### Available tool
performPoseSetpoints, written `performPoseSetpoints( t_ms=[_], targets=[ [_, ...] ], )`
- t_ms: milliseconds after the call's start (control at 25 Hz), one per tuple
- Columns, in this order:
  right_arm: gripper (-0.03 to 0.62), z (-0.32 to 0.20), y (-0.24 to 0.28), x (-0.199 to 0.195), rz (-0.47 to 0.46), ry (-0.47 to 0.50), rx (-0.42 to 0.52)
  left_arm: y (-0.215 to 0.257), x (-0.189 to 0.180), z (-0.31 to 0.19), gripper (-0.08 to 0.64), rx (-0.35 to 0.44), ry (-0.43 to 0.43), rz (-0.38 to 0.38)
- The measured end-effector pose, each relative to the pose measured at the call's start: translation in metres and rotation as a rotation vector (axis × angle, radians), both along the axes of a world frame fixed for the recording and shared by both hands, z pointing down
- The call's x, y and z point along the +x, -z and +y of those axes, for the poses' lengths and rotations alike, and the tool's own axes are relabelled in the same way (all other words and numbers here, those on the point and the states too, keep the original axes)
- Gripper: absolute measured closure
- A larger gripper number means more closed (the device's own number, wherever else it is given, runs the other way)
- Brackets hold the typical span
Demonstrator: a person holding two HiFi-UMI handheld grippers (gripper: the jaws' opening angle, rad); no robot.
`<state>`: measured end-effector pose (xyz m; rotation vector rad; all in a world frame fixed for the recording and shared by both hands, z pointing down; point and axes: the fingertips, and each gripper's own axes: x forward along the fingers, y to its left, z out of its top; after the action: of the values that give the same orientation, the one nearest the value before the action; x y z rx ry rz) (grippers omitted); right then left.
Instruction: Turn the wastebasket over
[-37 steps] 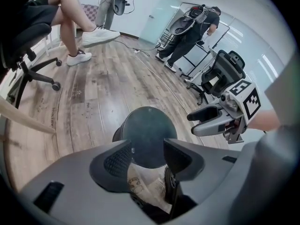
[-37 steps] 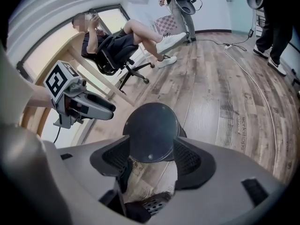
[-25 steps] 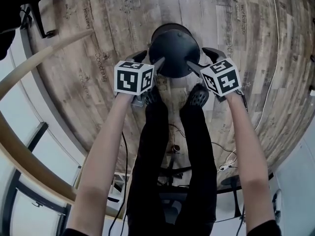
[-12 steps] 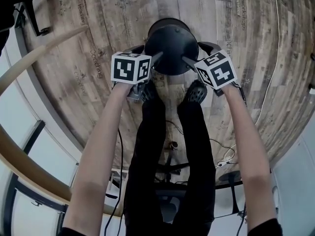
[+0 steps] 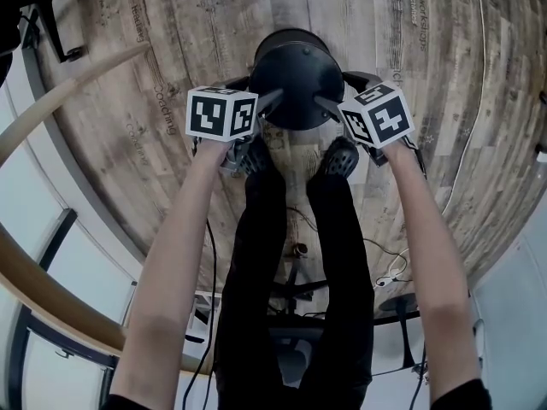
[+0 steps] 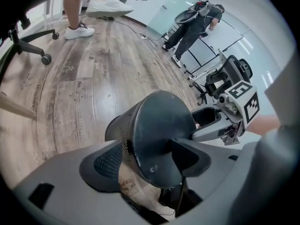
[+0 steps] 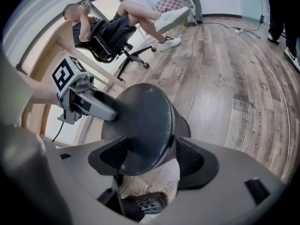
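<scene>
Wastebasket (image 5: 295, 79) rim sits between the left claw (image 6: 147, 161), its jaws just opened wide, and the right claw (image 7: 152, 158), equally spread; it stands base-up on the wooden floor (image 5: 410, 143), apparently turned over, only withdrawal remaining.

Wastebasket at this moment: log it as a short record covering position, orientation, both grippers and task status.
object: black mesh wastebasket
orientation: bottom up, solid base on top
place: on the wood floor, just ahead of the person's shoes
left gripper: jaws have just been opening; they stand apart with the base edge between them
right gripper: jaws apart around the base edge; cannot tell whether they press on it
task status: wastebasket looks turned over
</scene>
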<state>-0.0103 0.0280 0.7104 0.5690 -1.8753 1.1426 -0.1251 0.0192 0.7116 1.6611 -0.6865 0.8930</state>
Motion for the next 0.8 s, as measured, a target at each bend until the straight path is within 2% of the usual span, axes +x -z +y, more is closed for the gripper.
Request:
performPoseSetpoints(
  t_ms=[240, 520, 800],
  targets=[
    [0.282, 0.000, 0.000, 0.002, -0.009, -0.009, -0.003, 0.000, 0.000, 0.000, 0.229, -0.042, -0.005, 0.000],
    [0.284, 0.003, 0.003, 0.005, 0.010, -0.004, 0.028, 0.004, -0.003, 0.004, 0.253, -0.024, 0.023, -0.034],
    [0.285, -0.006, 0.010, 0.017, 0.044, -0.005, 0.055, 0.017, 0.009, -0.007, 0.272, 0.022, -0.003, -0.041]
  ],
)
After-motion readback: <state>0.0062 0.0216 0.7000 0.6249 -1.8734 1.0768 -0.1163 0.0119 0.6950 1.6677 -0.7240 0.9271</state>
